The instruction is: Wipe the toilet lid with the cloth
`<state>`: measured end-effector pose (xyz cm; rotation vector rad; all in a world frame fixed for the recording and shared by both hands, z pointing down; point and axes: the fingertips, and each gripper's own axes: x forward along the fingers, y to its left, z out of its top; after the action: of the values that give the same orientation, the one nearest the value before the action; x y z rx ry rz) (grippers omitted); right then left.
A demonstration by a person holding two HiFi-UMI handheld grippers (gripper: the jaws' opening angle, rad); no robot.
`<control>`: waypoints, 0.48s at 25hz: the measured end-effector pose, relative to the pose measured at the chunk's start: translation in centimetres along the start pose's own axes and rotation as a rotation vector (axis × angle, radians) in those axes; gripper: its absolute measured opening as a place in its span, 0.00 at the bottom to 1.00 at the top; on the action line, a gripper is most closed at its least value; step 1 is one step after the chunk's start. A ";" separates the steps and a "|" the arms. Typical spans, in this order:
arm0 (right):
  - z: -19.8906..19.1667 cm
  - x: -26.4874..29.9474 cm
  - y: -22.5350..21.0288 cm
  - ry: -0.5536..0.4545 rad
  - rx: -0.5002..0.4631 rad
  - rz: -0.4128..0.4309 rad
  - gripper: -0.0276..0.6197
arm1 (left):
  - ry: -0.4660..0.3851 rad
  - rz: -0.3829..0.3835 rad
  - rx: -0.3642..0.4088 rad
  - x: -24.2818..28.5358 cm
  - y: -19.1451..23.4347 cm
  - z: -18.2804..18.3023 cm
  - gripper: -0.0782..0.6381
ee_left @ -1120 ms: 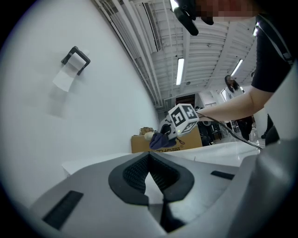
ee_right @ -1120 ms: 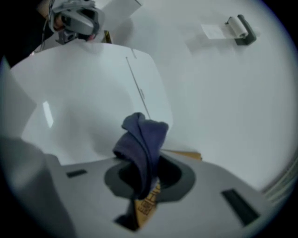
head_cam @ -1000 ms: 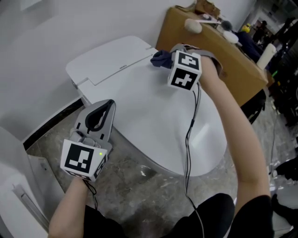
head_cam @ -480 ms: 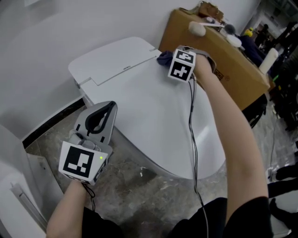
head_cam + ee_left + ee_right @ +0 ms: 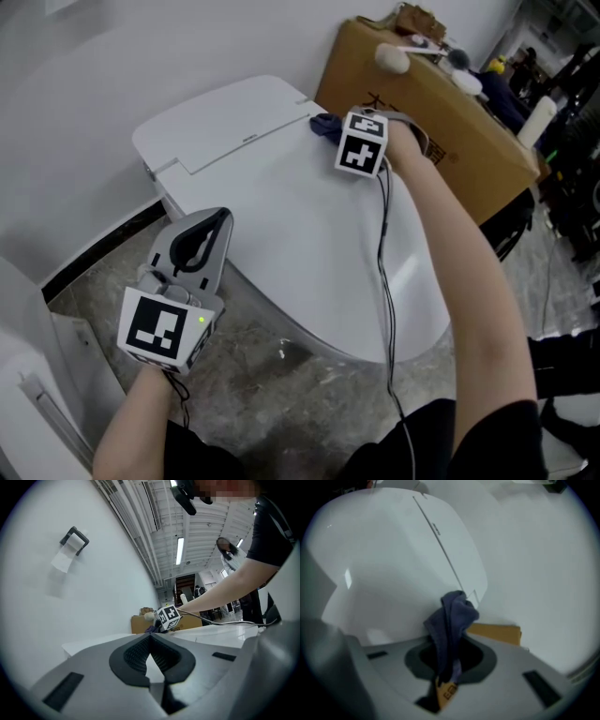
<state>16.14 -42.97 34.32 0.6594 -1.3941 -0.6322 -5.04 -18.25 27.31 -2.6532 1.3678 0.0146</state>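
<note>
With the jaws of the right gripper (image 5: pixel 335 131) pinching the dark blue cloth (image 5: pixel 451 616), seemingly touching the toilet lid (image 5: pixel 309 225) at its rear right corner, press flat and sweep forward evenly, leaving the left gripper (image 5: pixel 150 637), jaws pressed together, aside.

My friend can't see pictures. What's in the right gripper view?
A dark blue cloth is pinched in the right tool, whose jaws are shut on it. Behind lies the white toilet lid, with a brown box peeking out beside.
</note>
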 end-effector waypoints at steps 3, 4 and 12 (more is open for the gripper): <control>0.0 -0.2 0.4 -0.003 -0.005 0.018 0.14 | 0.007 -0.003 -0.001 0.3 -0.1 -0.2 0.12; 0.0 -0.3 0.5 -0.004 -0.009 0.022 0.14 | 0.009 -0.004 -0.001 0.4 -0.1 -0.3 0.12; 0.2 -1.4 1.3 -0.019 -0.034 0.009 0.14 | 0.019 -0.009 0.001 1.0 -0.4 -0.6 0.12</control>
<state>15.87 -41.06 34.37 0.6216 -1.4002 -0.6553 -4.22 -18.93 27.91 -2.6649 1.3611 -0.0123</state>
